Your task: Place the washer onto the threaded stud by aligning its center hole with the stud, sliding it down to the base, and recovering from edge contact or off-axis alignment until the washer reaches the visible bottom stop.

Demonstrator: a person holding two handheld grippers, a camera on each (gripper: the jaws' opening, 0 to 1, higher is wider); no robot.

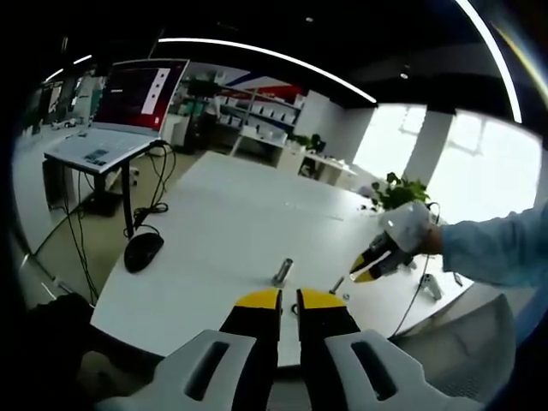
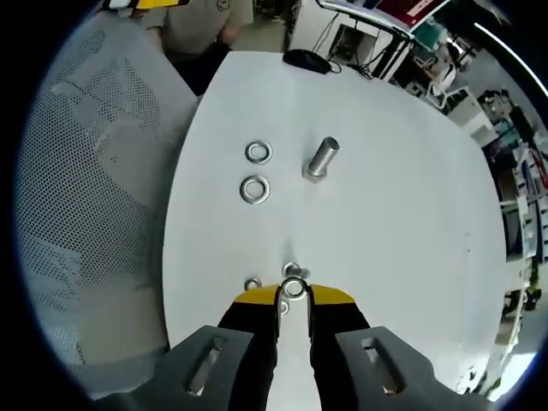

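Observation:
My right gripper (image 2: 294,296) is shut on a small metal washer (image 2: 294,288), held flat between its yellow tips just above the white table (image 2: 402,240). Right beyond the washer stands a short thin stud (image 2: 291,270), with another small washer (image 2: 253,282) lying to its left. Farther off rises a thicker metal stud (image 2: 322,157) on a wider base. In the left gripper view that thick stud (image 1: 282,271) stands ahead of my left gripper (image 1: 289,300), whose jaws are shut on nothing. The right gripper (image 1: 366,272), in a white-gloved hand, points down at the thin stud (image 1: 336,285).
Two larger washers (image 2: 258,152) (image 2: 254,188) lie left of the thick stud. A black mouse (image 2: 306,60) rests at the table's far edge. A grey mesh chair (image 2: 94,197) stands along the left edge. A laptop (image 1: 128,111) sits on a side stand, with cables hanging below.

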